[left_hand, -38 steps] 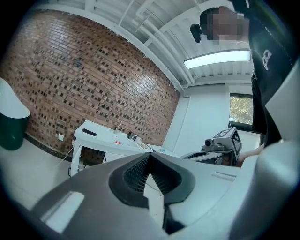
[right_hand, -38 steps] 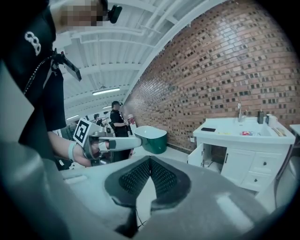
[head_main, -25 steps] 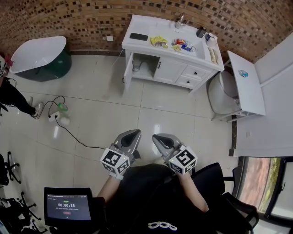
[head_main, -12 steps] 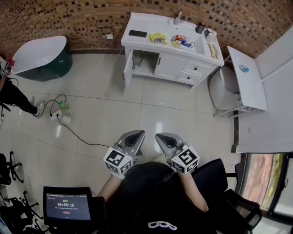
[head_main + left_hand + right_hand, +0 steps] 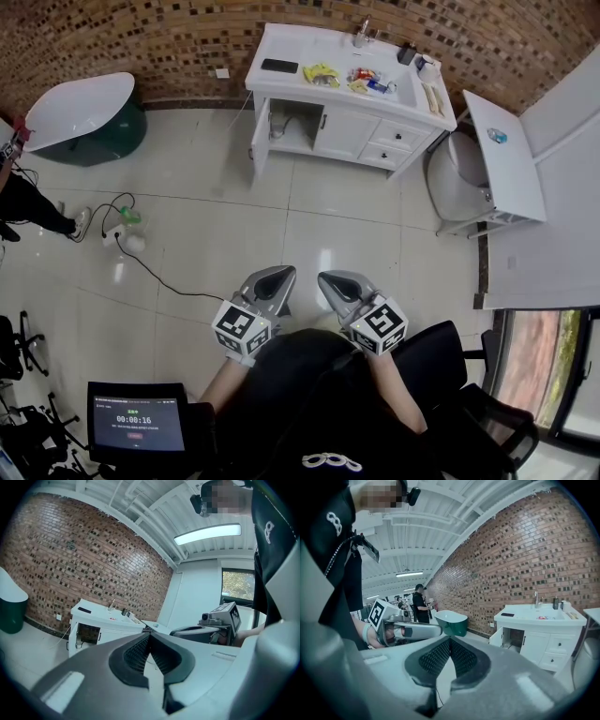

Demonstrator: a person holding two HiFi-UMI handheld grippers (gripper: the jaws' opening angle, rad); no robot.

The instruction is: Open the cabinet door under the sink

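The white sink cabinet [image 5: 345, 133] stands far off against the brick wall. Its left door [image 5: 260, 136] hangs swung outward, showing a dark compartment [image 5: 292, 124] with pipework; the middle door beside it is closed. My left gripper [image 5: 277, 275] and right gripper [image 5: 329, 278] are held side by side close to my body, far from the cabinet, both shut and empty. The cabinet [image 5: 101, 629] is small beyond the left gripper [image 5: 150, 635] in the left gripper view. It stands to the right of the right gripper [image 5: 450, 639] in the right gripper view, as the cabinet [image 5: 536, 641].
A white tub on a green base [image 5: 82, 117] sits at the left wall. A toilet [image 5: 457, 187] and a white panel [image 5: 503, 159] stand right of the cabinet. A cable with a plug strip [image 5: 122, 239] lies on the tiles. A person [image 5: 23, 199] stands left; a tablet [image 5: 138, 422] is near me.
The cabinet sits slightly higher in the head view than a second ago. Both grippers stay shut and side by side, barely shifted. The cabinet's left door stands open throughout.
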